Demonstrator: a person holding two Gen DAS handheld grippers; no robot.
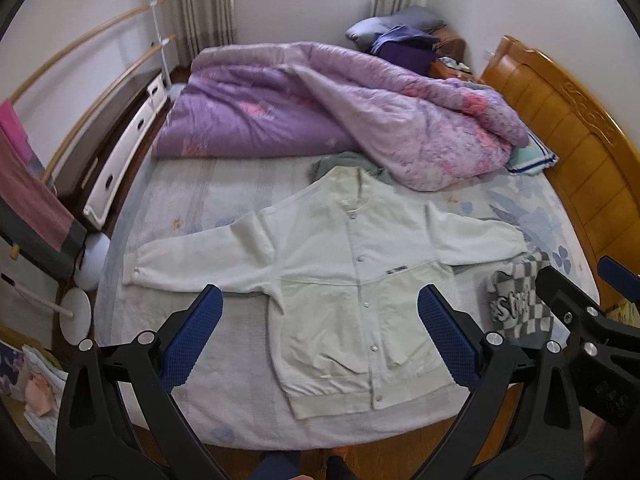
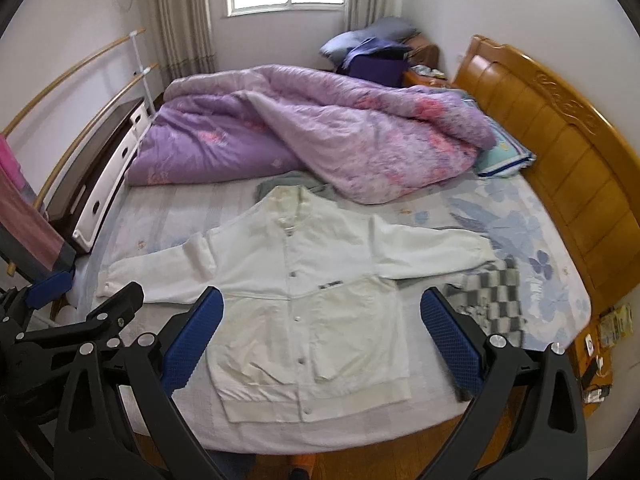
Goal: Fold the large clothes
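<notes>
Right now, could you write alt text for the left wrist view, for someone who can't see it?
A white snap-front jacket lies flat, sleeves spread, on a bed, framed by the open left gripper hovering over it. A rumpled purple quilt is heaped behind, a checkered garment lies right, beside the right gripper.

One white jacket (image 1: 352, 280), one quilt (image 1: 340, 112), two tongs.

White jacket (image 1: 352, 280): small dark printed mark on the chest beside the snap placket, too small to read. Checkered cloth (image 1: 516, 300) near the bed's headboard-side edge: large pale lettering, partly folded under, not legible. No other text readable.
</notes>
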